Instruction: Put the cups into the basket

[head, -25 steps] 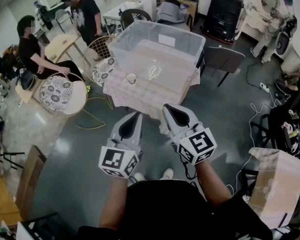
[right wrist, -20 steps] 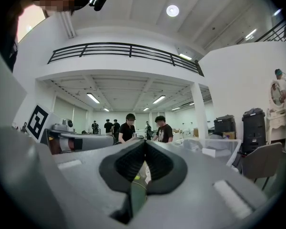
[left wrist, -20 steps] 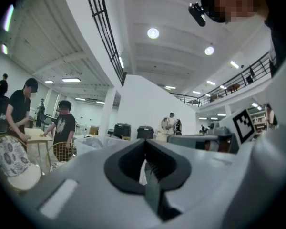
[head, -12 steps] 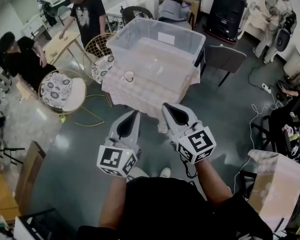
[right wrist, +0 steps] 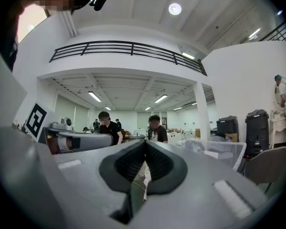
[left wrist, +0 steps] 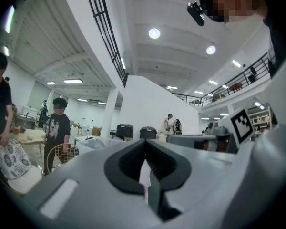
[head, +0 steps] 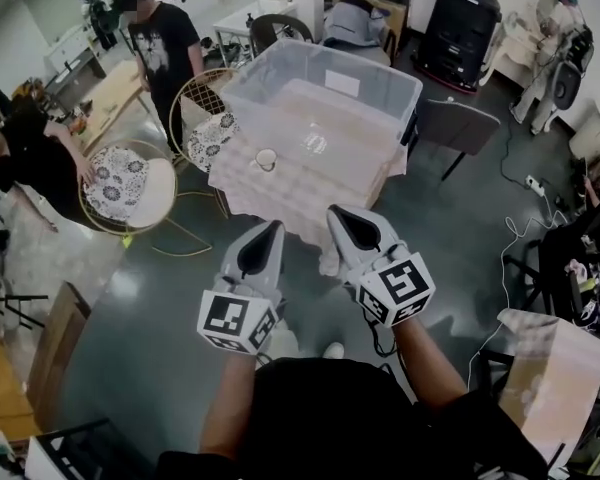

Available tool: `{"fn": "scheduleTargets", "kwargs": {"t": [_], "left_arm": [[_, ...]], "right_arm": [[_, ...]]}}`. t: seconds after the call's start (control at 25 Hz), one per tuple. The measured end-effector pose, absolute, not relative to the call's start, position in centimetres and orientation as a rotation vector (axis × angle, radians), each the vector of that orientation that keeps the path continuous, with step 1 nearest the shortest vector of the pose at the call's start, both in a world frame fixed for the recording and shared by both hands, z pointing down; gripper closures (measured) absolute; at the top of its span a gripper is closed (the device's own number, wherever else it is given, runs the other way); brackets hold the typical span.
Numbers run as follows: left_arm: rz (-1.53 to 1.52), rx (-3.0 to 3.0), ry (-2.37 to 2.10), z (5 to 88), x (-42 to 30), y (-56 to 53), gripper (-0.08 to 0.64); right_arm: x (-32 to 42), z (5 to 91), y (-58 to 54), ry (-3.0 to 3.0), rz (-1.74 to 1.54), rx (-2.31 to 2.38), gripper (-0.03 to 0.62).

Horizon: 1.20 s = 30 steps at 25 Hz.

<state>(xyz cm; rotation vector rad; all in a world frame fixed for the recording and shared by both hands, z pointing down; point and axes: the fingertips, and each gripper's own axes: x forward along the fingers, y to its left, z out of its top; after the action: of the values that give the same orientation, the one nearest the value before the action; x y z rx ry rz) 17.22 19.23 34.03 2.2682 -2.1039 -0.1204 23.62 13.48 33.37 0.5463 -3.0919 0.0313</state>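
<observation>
L gripper (head: 272, 233) and R gripper (head: 338, 216): both fully closed, holding nothing. Cup (head: 266, 158) standing on bench (head: 280, 196), well ahead (L gripper lying nearer), just beside front wall of basket (head: 320, 56). Straight-ahead reach looking req'd.

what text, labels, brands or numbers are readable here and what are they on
No readable words or numbers in any view.
White label on the clear bin: too small to read.
Print on the standing person's black shirt: too blurred.
Marker cube on the left gripper, and marker cube on the right gripper: square patterns, no letters.
</observation>
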Motion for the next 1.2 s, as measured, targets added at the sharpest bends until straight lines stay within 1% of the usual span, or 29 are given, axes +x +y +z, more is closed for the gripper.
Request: {"fn": "scheduleTargets", "kwargs": {"t": [0.76,1.2], "left_arm": [[-0.115,2.295,-2.051,33.1,4.0,14.8,0.557],[-0.113,2.354,-1.985,34.0,-0.4,13.1,0.557]], "right_arm": [[10.6,31.9,9.2,-3.082,0.023,0.608,0.591],[6.0,32.7,7.7,-3.056,0.017,0.682,0.591]]}}
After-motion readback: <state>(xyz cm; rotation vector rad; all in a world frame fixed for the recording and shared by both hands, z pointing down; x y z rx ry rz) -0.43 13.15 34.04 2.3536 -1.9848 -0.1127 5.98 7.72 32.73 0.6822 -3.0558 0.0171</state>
